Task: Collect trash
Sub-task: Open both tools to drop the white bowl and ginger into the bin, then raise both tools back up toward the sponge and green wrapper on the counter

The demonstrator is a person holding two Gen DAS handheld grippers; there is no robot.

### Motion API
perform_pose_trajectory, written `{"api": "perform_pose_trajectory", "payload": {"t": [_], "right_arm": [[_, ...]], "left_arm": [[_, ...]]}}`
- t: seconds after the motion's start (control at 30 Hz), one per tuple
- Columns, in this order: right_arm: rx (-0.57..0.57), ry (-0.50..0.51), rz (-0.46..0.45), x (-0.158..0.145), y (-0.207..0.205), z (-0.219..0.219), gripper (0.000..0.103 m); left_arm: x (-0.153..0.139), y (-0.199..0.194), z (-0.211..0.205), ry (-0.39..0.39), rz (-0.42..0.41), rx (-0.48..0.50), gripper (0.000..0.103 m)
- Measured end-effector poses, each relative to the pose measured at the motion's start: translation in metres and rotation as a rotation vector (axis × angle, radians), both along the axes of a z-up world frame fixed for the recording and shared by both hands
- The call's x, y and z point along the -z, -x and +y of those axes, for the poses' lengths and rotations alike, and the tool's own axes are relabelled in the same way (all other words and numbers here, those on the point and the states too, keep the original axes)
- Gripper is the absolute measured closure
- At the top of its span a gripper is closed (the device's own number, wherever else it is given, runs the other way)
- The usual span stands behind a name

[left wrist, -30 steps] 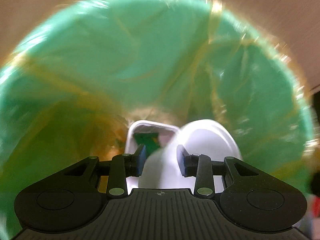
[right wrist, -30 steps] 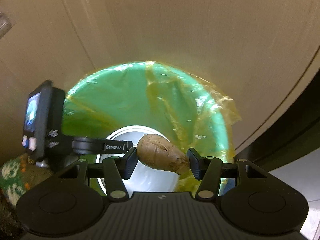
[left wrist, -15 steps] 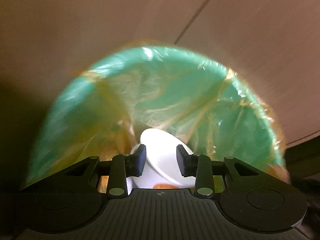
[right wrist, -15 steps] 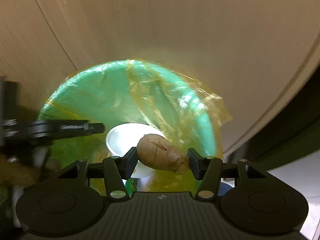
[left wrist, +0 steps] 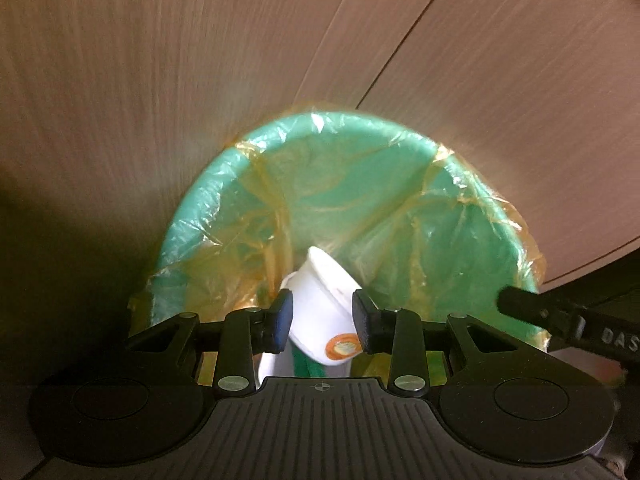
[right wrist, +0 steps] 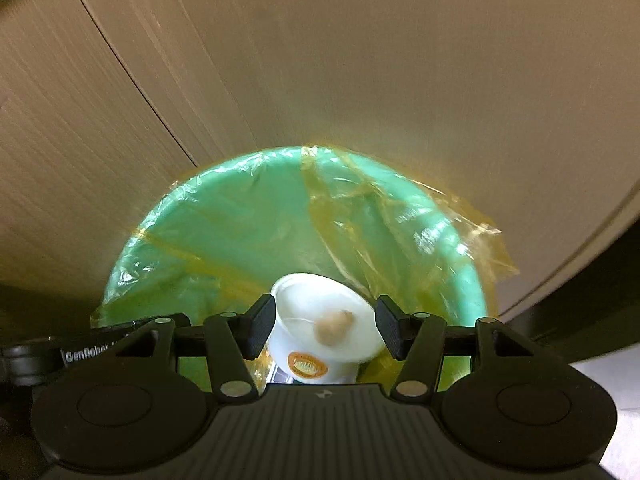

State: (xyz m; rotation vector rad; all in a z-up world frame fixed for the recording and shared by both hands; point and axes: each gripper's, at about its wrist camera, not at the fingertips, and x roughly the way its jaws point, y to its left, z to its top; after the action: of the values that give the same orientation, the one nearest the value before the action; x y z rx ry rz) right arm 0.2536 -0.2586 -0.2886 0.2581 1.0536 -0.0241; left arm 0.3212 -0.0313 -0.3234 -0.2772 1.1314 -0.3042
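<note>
Your right gripper (right wrist: 323, 330) hangs over the green bin (right wrist: 224, 236) with its fingers spread and nothing pinched between them. The brown, blurred lump (right wrist: 334, 326) sits below them, inside the mouth of the white cup (right wrist: 320, 332), clear of both pads. That cup lies tilted in the bin, its orange round label (right wrist: 307, 366) facing you at 6 o'clock. A crinkled yellow-clear bag (right wrist: 404, 236) lines the bin and folds over its rim.

Your left gripper (left wrist: 322, 316) also stands spread and empty above the same bin (left wrist: 360, 168); the cup (left wrist: 320, 304) shows between its fingers but lower down, not gripped. At 3 o'clock in the left view, part of the other tool (left wrist: 568, 324) pokes in. Wooden panels (left wrist: 200, 60) stand behind the bin.
</note>
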Motion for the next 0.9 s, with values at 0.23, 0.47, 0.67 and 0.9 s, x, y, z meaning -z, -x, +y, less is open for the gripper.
{"api": "perform_pose_trajectory", "payload": {"t": [0.23, 0.47, 0.67, 0.9], "right_arm": [[0.036, 0.082, -0.073, -0.041, 0.039, -0.01, 0.045], [0.028, 0.171, -0.228, -0.109, 0.072, -0.013, 0.037], [-0.02, 0.254, -0.434, -0.189, 0.092, -0.006, 0.015], [-0.046, 0.344, -0.68, -0.289, 0.106, 0.003, 0.015]], "left_arm": [[-0.047, 0.022, -0.011, -0.05, -0.08, -0.001, 0.067], [-0.138, 0.053, -0.037, -0.069, -0.301, 0.089, 0.067], [-0.22, 0.078, -0.049, -0.085, -0.508, 0.142, 0.067], [-0.292, 0.105, -0.051, -0.141, -0.656, 0.168, 0.067]]}}
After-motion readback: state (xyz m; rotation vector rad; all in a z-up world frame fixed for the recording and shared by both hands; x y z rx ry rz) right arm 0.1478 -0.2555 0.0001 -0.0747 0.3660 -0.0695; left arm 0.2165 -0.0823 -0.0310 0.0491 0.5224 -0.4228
